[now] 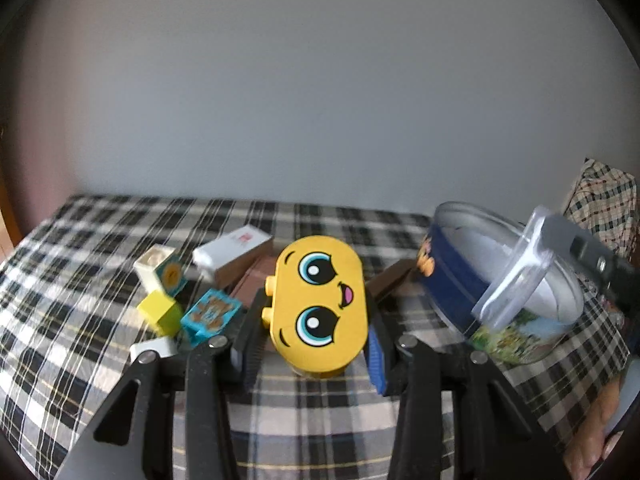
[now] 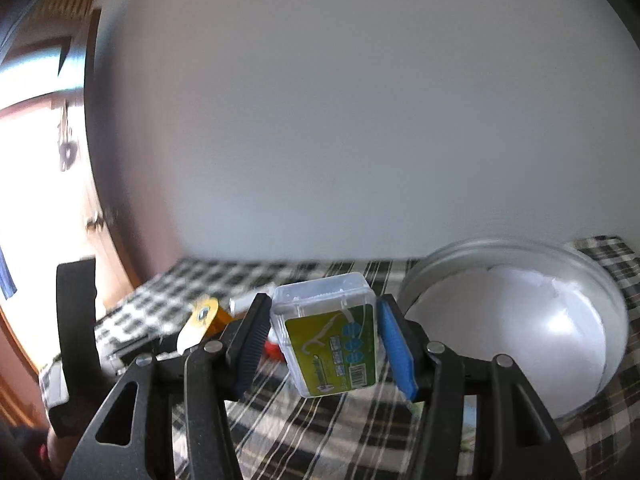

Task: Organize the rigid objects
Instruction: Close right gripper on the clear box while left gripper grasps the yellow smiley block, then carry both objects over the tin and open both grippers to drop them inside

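My left gripper [image 1: 314, 334] is shut on a yellow oval toy block with a cartoon face [image 1: 320, 304], held above the plaid cloth [image 1: 72, 320]. My right gripper [image 2: 326, 344] is shut on a clear plastic box with a green label [image 2: 330, 340], lifted off the cloth. A round tin [image 1: 500, 280] with a blue side stands at the right, and the same round tin [image 2: 520, 328] shows its pale inside in the right wrist view. In the left wrist view the clear plastic box [image 1: 516, 268] hangs over the tin's rim, held by the other gripper.
Left of the yellow block lie a white carton [image 1: 232, 256], a cream block [image 1: 160, 274], a yellow cube [image 1: 160, 312], a teal block [image 1: 210, 314] and brown pieces [image 1: 390, 282]. A person's hand [image 1: 600, 432] shows at the right edge. A plain wall stands behind.
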Demonstrator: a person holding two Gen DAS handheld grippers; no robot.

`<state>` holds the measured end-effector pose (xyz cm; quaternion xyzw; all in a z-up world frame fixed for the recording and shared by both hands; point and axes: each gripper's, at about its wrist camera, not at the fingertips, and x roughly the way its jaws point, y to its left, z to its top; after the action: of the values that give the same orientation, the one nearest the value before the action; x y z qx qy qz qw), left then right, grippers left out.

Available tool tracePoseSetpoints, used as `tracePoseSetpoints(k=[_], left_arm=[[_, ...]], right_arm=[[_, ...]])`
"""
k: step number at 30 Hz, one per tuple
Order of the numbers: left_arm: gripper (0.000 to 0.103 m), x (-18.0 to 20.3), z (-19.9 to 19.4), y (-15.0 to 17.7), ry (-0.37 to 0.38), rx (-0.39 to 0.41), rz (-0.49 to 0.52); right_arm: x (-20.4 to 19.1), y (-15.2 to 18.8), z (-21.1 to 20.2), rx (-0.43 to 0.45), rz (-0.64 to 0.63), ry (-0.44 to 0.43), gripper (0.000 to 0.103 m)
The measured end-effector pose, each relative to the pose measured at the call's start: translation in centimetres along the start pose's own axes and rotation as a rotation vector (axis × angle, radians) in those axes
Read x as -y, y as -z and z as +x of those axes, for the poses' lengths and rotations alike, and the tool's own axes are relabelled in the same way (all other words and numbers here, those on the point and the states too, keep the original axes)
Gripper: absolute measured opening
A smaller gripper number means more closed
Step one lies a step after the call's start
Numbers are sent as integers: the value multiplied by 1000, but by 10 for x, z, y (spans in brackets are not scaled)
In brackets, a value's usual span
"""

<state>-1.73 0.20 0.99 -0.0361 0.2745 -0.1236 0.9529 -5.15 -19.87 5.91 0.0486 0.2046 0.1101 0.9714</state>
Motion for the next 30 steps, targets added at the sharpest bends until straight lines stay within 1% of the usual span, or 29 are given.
tracePoseSetpoints(k=[2,6,10,13,15,18,22,26,30], left_arm=[[41,14,0,-6,12,17,19],[41,45,1,-14,40,43,66],[41,79,4,-23,76,64,89],[41,101,7,-28,107,77,104],[41,118,10,-31,131,83,115],[41,136,19,-32,155,80,124],[41,163,33,-30,179,56,150],[41,179,45,-30,176,31,168],[41,185,56,-26,164,3,186]], right_arm=[[9,-4,-10,44,12,30,57],[39,-12,-29,118,65,134,57],[74,-12,-38,121,121,239,57],[91,-11,-43,119,118,320,57],[107,-10,-47,108,126,359,56],[123,-16,-45,76,147,380,57],[124,-15,-37,28,131,411,57],[135,-15,-32,0,117,426,57],[143,-11,-21,-61,149,420,57]])
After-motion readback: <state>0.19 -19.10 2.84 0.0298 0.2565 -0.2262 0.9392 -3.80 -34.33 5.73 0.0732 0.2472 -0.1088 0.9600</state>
